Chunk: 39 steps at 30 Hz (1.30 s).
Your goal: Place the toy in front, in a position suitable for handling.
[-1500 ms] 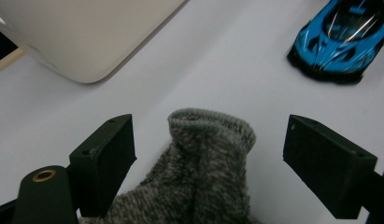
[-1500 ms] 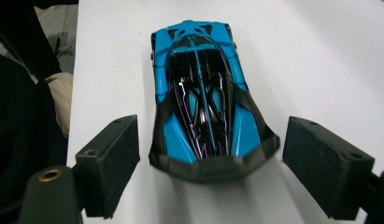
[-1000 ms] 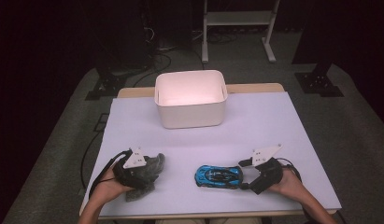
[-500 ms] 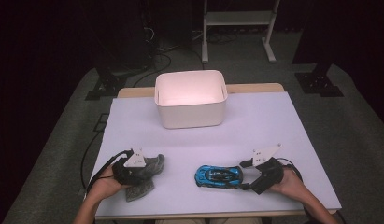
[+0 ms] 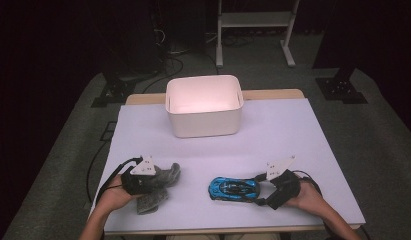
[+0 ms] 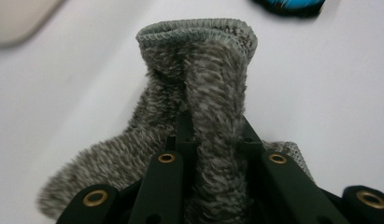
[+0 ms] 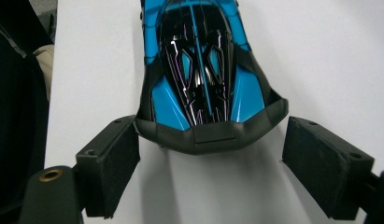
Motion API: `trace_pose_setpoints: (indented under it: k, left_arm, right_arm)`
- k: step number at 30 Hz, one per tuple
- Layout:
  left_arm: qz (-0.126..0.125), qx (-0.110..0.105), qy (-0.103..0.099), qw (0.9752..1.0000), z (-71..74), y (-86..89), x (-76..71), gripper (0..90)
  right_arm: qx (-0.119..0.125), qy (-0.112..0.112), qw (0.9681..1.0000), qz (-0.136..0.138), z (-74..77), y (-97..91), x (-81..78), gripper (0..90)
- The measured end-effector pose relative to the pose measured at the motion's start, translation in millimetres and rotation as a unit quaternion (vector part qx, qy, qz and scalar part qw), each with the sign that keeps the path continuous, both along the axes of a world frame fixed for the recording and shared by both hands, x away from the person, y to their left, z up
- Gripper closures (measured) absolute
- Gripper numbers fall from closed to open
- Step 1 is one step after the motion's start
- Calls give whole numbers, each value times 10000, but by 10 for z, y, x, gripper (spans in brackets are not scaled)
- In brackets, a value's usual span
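At the near edge of the tabletop (image 5: 293, 130), my two hands come in from below, one pair of tongs in each. On my left side, my left tongs (image 5: 143, 181) have just been closing and are now clenched on a fuzzy grey sock (image 5: 160, 180); in the left gripper view a fold of the sock (image 6: 213, 107) stands pinched between the black jaws, its ribbed cuff turned up and away from me, the rest of it spread flat on the white surface. Over on my right, my right tongs (image 5: 265, 189) are released, jaws wide apart, with the tail of a blue and black toy car (image 5: 234, 189) just ahead of them; in the right gripper view the car (image 7: 203, 79) rests on the tabletop with its rear bumper between the two pads, touching neither. Farther off, toward the back of the tabletop, a white bin (image 5: 204, 106) stands upright, well apart from both sock and car
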<state>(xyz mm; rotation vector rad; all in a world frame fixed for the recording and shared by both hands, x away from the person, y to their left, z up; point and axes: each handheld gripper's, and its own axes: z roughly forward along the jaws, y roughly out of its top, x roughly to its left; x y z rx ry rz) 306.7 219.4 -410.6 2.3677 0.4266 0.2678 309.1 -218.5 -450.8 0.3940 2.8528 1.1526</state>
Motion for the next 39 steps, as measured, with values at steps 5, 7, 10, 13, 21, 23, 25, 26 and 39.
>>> trace_pose_setpoints:
  k: [5, 7, 10, 13, 21, 23, 25, 26, 39]
  left_arm:
    - [-244, -246, -33, 9994, 110, -231, -5, 770]
    - [-380, -267, -29, 9989, 133, -401, 8, 769]
    - [-731, -287, -43, 9969, 127, -686, 34, 768]
    - [-1174, -333, 82, 9925, 60, -1058, 73, 768]
    - [-1563, -370, 272, 9866, -86, -1447, 161, 768]
    - [-1615, -462, 327, 9853, -102, -1487, 180, 768]
    - [-1652, -486, 340, 9845, -113, -1520, 169, 766]
    - [-1678, -485, 323, 9841, -112, -1529, 166, 766]
    - [-1251, -305, 467, 9906, -232, -1035, 187, 768]
  right_arm:
    - [-133, 3, 9999, 30, -43, 37, -4, 188]
    - [-148, -52, 9999, 48, -40, 51, 4, 203]
    - [-147, -55, 9999, 59, -40, 61, 4, 209]
    - [-141, -113, 9998, 127, -39, 79, -10, 245]
    - [-74, -114, 9999, 107, -52, 97, -8, 229]
    - [-57, -107, 9999, 93, -54, 116, -3, 209]
    - [-25, -91, 9999, 79, -59, 155, 5, 201]
    - [-40, -116, 9999, 99, -62, 179, 10, 200]
    - [-130, -188, 9992, 321, -56, 301, 56, 223]
